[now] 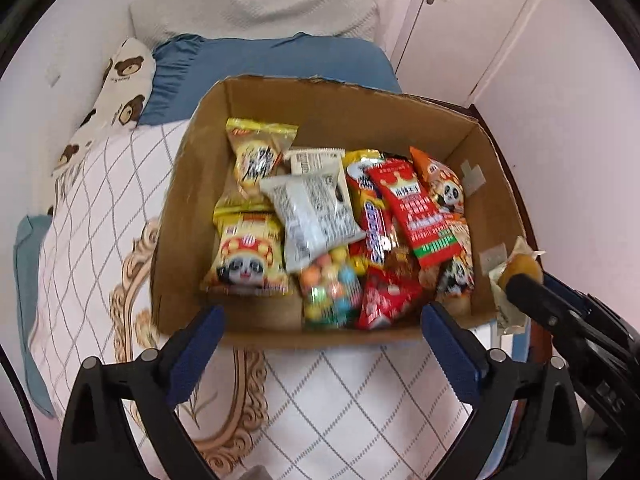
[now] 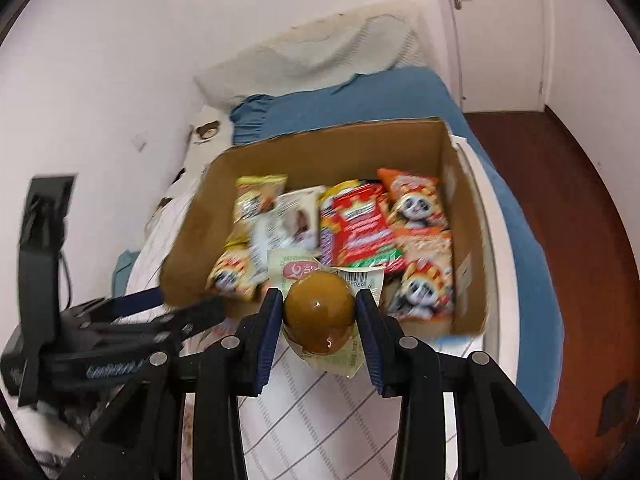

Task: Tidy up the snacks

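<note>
A cardboard box sits on the bed, holding several snack packs: a white pack, a red pack, panda packs and a bag of coloured candy. My left gripper is open and empty just in front of the box's near wall. My right gripper is shut on a packaged brown egg, held just before the near wall of the box. The egg also shows in the left wrist view, right of the box. The left gripper shows in the right wrist view.
The bed has a checked white quilt, a blue pillow, a grey pillow and a bear-print pillow. Pink walls and a door lie behind. Dark wooden floor lies right of the bed.
</note>
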`<act>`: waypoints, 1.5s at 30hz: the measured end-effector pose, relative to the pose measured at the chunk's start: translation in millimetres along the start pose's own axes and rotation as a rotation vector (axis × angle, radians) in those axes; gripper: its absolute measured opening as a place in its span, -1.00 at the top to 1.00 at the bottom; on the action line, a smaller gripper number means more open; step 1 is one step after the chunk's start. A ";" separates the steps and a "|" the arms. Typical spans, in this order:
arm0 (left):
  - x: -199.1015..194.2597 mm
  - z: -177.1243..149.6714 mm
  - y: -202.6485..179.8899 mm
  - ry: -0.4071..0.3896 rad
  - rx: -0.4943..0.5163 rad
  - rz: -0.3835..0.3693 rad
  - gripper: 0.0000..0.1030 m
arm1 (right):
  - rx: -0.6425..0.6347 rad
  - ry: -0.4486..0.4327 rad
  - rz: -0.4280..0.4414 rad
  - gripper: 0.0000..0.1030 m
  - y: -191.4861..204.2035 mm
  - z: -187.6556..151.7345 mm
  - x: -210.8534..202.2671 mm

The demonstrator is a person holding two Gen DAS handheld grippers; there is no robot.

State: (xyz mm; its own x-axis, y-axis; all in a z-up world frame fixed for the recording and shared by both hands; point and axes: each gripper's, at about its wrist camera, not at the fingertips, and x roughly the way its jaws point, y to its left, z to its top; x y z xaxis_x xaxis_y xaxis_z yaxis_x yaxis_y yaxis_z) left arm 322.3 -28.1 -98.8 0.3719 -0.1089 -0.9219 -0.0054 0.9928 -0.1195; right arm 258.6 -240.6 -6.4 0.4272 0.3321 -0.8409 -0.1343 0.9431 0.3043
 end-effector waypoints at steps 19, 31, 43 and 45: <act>39.5 26.8 -3.6 0.067 0.024 0.071 -0.94 | 0.074 0.176 -0.140 -0.99 -34.7 17.6 58.2; 1.1 22.9 -4.8 0.001 0.020 0.074 -0.94 | 0.059 0.104 -0.216 -0.99 -28.3 17.1 17.4; -112.5 -34.1 -16.7 -0.225 0.036 0.091 -0.94 | -0.002 -0.134 -0.219 -0.99 8.8 -16.8 -101.9; -128.6 -45.2 -19.0 -0.256 0.044 0.096 -0.94 | -0.017 -0.166 -0.218 -1.00 15.9 -26.1 -121.0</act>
State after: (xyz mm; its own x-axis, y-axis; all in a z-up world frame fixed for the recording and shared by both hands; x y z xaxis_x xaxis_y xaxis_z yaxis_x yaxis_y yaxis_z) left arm 232.7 -35.2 5.3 0.5943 -0.0036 -0.8043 -0.0142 0.9998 -0.0149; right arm 181.5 -265.3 88.5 0.5884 0.1147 -0.8004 -0.0368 0.9927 0.1152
